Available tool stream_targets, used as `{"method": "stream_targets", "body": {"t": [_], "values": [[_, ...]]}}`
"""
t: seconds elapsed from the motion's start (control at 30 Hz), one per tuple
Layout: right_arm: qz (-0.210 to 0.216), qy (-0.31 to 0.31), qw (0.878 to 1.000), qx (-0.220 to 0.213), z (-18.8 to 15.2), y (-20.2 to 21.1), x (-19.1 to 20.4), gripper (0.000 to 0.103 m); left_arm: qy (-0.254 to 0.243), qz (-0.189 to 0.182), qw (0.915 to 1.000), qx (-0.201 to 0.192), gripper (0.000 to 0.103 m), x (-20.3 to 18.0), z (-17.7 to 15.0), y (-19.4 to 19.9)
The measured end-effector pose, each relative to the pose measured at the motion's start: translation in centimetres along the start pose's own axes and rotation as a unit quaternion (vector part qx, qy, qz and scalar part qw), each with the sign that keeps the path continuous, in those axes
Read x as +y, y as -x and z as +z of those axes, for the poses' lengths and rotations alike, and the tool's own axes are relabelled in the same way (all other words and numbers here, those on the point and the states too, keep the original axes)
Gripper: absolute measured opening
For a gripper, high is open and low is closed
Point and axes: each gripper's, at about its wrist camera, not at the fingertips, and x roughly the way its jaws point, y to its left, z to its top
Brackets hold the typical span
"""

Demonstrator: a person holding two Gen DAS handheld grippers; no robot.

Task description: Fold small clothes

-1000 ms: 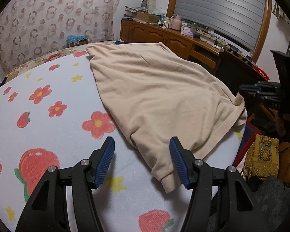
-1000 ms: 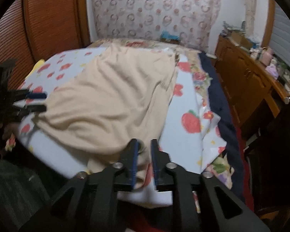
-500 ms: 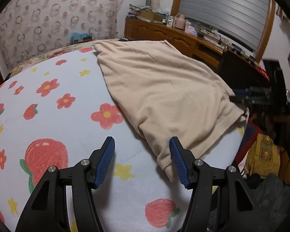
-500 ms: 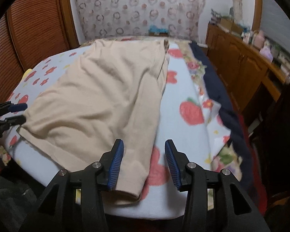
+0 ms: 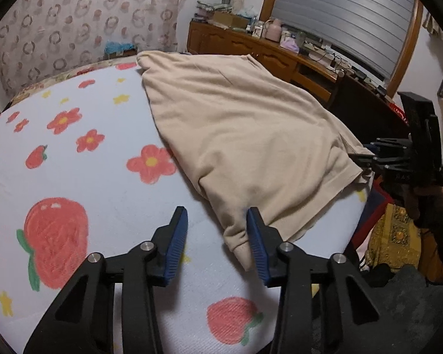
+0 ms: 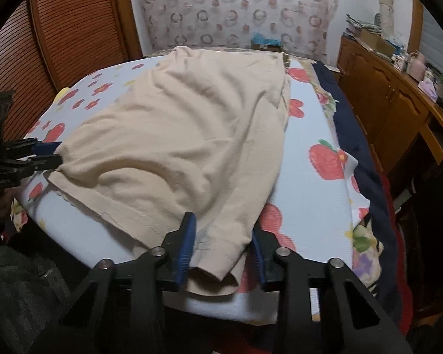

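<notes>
A beige top (image 5: 251, 135) (image 6: 192, 132) lies spread on a bed sheet (image 5: 73, 177) (image 6: 310, 200) printed with flowers and strawberries. My left gripper (image 5: 217, 236) is closing. One near corner of the top lies between its blue pads, against the right pad only. From the right wrist view the left gripper (image 6: 54, 153) sits at the top's left corner. My right gripper (image 6: 223, 244) is also closing, and the other near corner fills most of the gap between its pads. The left wrist view has the right gripper (image 5: 364, 155) at the bed's right edge.
A wooden dresser (image 5: 280, 50) (image 6: 384, 88) crowded with small items runs along the right wall. A dark blue blanket (image 6: 348, 126) hangs off the bed's right side. Louvred wooden doors (image 6: 59, 29) stand to the left. A person's hand (image 5: 419, 206) holds the right gripper.
The left jaws have narrowed around the top's corner. The right jaws went from nearly shut to wide, then narrowed, and that gripper sank so the other corner now lies between its pads.
</notes>
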Motion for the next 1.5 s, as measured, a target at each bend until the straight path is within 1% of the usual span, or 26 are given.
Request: {"method": "stream_targets", "body": {"t": [0.03,0.1,0.17,0.2,0.27,0.3,0.37,0.4,0.47,0.5,0.53,0.57,0.63,0.87,1.1,1.17,1.3,1.43,1.5], "values": [[0.000,0.000,1.000,-0.001,-0.1,0.0,0.0,0.031,0.000,-0.003,1.0000,0.001,0.039,0.0,0.0,0.0],[0.009,-0.003,1.000,-0.004,-0.2,0.1,-0.2,0.018,0.003,-0.012,0.9999,0.003,0.035,0.0,0.0,0.1],[0.019,-0.010,1.000,-0.006,-0.2,0.0,-0.5,0.009,0.002,-0.022,0.9997,0.005,0.026,-0.2,-0.2,0.0],[0.027,-0.015,0.999,-0.007,-0.3,-0.1,-0.7,0.007,0.003,-0.024,0.9997,0.007,0.024,-0.2,-0.1,-0.1],[0.040,-0.025,0.999,-0.010,-0.4,-0.1,-0.9,0.006,0.001,-0.033,0.9994,0.015,0.013,-0.4,0.0,-0.2],[0.040,-0.026,0.999,-0.013,-0.5,0.0,-0.9,0.005,0.001,-0.037,0.9992,0.016,0.012,-0.6,0.0,-0.2],[0.045,-0.035,0.998,-0.021,-0.6,0.4,-1.2,0.005,-0.008,-0.038,0.9992,0.013,0.006,-0.9,0.0,0.1],[0.043,-0.037,0.998,-0.028,-0.7,0.7,-1.2,0.005,-0.009,-0.040,0.9991,0.006,0.006,-0.9,0.0,0.4],[0.048,-0.042,0.997,-0.044,-0.6,1.5,-1.2,0.005,-0.005,-0.046,0.9985,-0.028,0.005,-1.0,0.6,1.9],[0.051,-0.044,0.996,-0.052,-0.5,2.0,-1.3,0.005,-0.003,-0.035,0.9982,-0.048,0.005,-1.0,0.9,2.8],[0.060,-0.047,0.996,-0.055,-0.4,2.4,-1.4,0.005,-0.005,-0.025,0.9979,-0.059,0.005,-1.1,1.1,3.3],[0.070,-0.053,0.994,-0.060,-0.2,2.9,-1.5,0.005,-0.006,-0.020,0.9976,-0.066,0.005,-1.1,1.4,3.9],[0.074,-0.055,0.993,-0.071,0.1,3.9,-1.6,0.005,-0.003,-0.018,0.9963,-0.084,0.005,-1.1,1.8,5.0],[0.082,-0.037,0.990,-0.109,0.5,7.4,-1.7,0.004,-0.016,-0.017,0.9905,-0.135,0.005,-1.7,3.2,9.1],[0.101,-0.031,0.984,-0.143,0.3,10.2,-1.3,0.004,-0.019,-0.037,0.9847,-0.169,0.004,-2.2,4.5,12.1],[0.094,-0.025,0.984,-0.152,0.5,10.7,-1.4,0.004,-0.024,-0.030,0.9841,-0.173,0.005,-2.1,5.2,12.0],[0.079,-0.019,0.984,-0.161,2.0,9.6,-1.8,0.004,-0.027,-0.019,0.9849,-0.170,0.005,-1.2,7.3,10.4],[0.063,-0.021,0.984,-0.165,4.4,6.7,-2.6,0.005,-0.031,-0.001,0.9858,-0.165,0.004,0.0,10.0,7.8],[0.052,-0.022,0.985,-0.164,6.0,4.8,-3.2,0.005,-0.027,0.002,0.9871,-0.158,0.005,1.1,11.4,6.1]]}}
